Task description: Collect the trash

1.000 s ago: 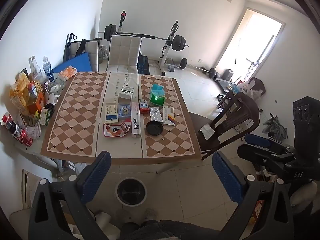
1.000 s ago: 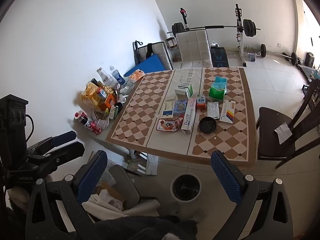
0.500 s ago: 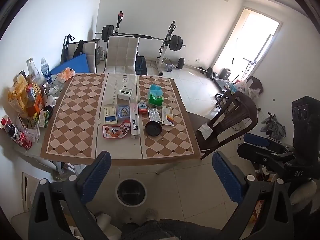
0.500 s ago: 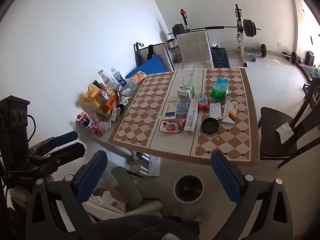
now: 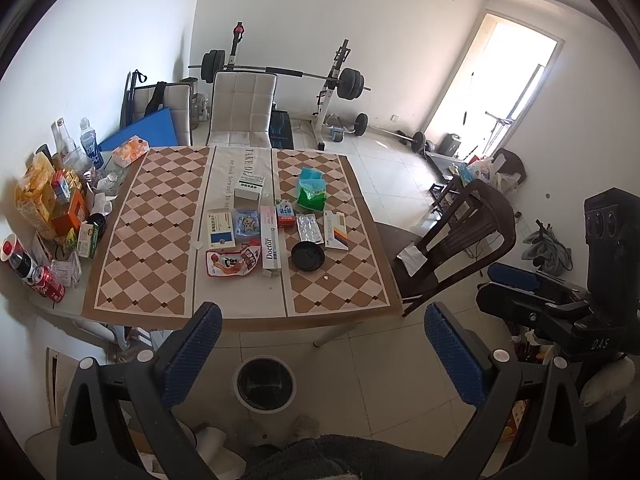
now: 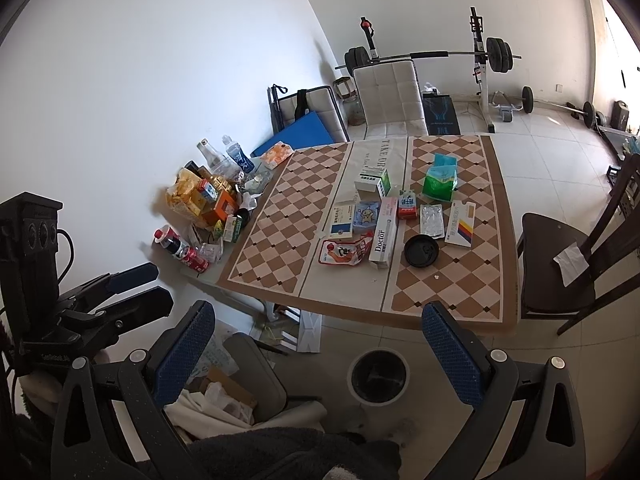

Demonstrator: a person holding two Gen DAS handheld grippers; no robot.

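Both the left hand-held gripper (image 5: 320,344) and the right hand-held gripper (image 6: 316,340) hang wide open and empty above the floor. The trash lies mid-surface (image 5: 152,280) at 12 o'clock: the white "Doctor" box (image 5: 271,242) reads clearly, other labels blur. The bin (image 5: 265,383) stands below.

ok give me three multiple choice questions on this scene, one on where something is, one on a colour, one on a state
1. Where is the bin?
A. on the table
B. on the floor by the table's near edge
C. on the dark chair

2. What colour are the gripper pads?
A. blue
B. red
C. yellow

3. How do both grippers stand?
A. shut on a box
B. shut, empty
C. open, empty

Answers:
1 B, the bin stands on the tiles just in front of the table.
2 A, the pads show blue in both views.
3 C, the left gripper and right gripper have fingers wide apart with nothing between.
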